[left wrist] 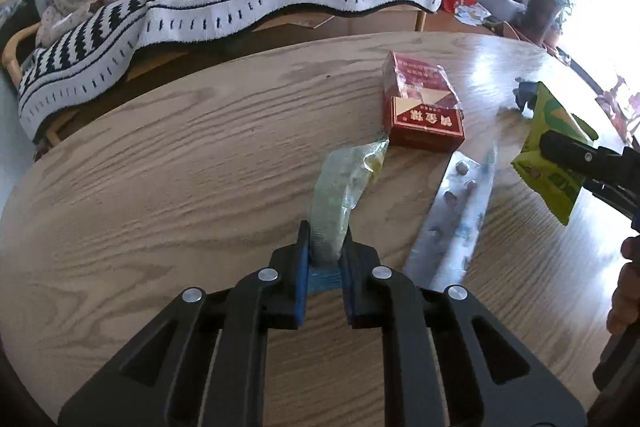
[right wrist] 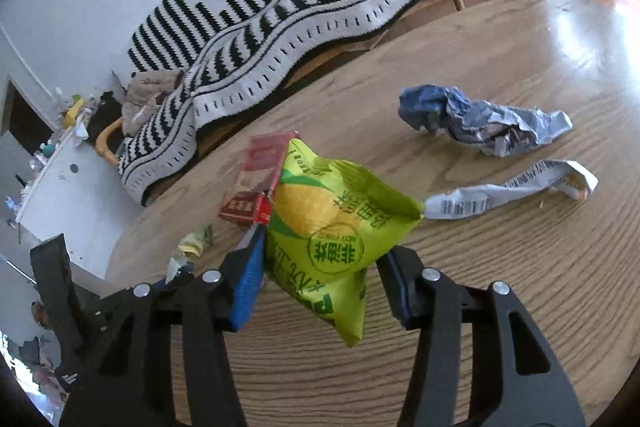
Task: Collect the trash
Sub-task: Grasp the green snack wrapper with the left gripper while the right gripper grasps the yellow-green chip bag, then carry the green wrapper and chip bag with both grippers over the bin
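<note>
Wrapper (left wrist: 340, 195) pinched between left fingers (left wrist: 303, 247) (table (left wrist: 160, 167) beneath).

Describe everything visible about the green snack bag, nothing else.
The green snack bag is a glossy, crinkled lime-green pouch with a yellow printed motif, a round dark-green stamp and dark-green lettering, with serrated sealed edges. It looks puffed yet creased, tilted with one corner pointing down. The right tongs grip it across its middle, blue pads pressing both sides, holding it above the wooden table. The left wrist view shows it off the table.
</note>
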The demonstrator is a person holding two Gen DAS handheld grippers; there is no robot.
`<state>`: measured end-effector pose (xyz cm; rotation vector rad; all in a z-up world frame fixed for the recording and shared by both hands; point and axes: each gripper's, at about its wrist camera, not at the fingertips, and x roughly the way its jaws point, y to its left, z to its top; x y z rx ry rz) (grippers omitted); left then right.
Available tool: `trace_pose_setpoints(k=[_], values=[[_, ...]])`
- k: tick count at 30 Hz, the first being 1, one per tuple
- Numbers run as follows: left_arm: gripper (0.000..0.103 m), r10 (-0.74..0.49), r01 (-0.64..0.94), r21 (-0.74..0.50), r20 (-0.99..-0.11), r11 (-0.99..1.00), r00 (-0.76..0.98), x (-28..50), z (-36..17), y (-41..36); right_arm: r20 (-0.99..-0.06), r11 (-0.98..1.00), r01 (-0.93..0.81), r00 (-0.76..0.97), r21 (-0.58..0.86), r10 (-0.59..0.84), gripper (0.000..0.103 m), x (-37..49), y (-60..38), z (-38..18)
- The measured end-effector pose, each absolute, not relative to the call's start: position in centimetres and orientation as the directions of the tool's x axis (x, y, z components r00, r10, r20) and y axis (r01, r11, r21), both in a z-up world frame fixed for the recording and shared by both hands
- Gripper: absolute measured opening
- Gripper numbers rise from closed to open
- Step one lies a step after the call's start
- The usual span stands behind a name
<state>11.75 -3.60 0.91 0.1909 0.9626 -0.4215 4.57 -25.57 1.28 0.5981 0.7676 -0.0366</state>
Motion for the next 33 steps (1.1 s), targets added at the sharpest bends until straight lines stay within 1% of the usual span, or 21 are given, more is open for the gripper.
trace_pose_setpoints(k=[6,11,15,19,33], values=[[0.013,-0.25,0.393,-0.031,-0.817,0.919,0.52,11.3,1.9,-3.1,-0.648,0.842,0.22,0.739,0.492,0.185,0.052,4.5,-25.3,1.9],[0.013,-0.254,0.353,-0.063,-0.81,0.933,0.529,10.8,3.0,-2.2,-0.64,0.861,0.213,0.752,0.462,0.158,0.052,4.1,-25.4,2.5],[0.013,-0.272,0.321,-0.098,-0.783,0.942,0.559,10.2,4.7,-0.8,-0.644,0.863,0.214,0.748,0.459,0.157,0.052,4.2,-25.2,2.3],[0.013,-0.284,0.294,-0.134,-0.78,0.946,0.557,10.3,4.7,0.4,-0.637,0.866,0.208,0.756,0.455,0.153,0.052,4.1,-24.7,2.5],[0.013,-0.29,0.308,-0.133,-0.784,0.942,0.549,10.5,4.8,0.2,-0.638,0.878,0.218,0.761,0.425,0.12,0.052,4.0,-24.5,2.7]])
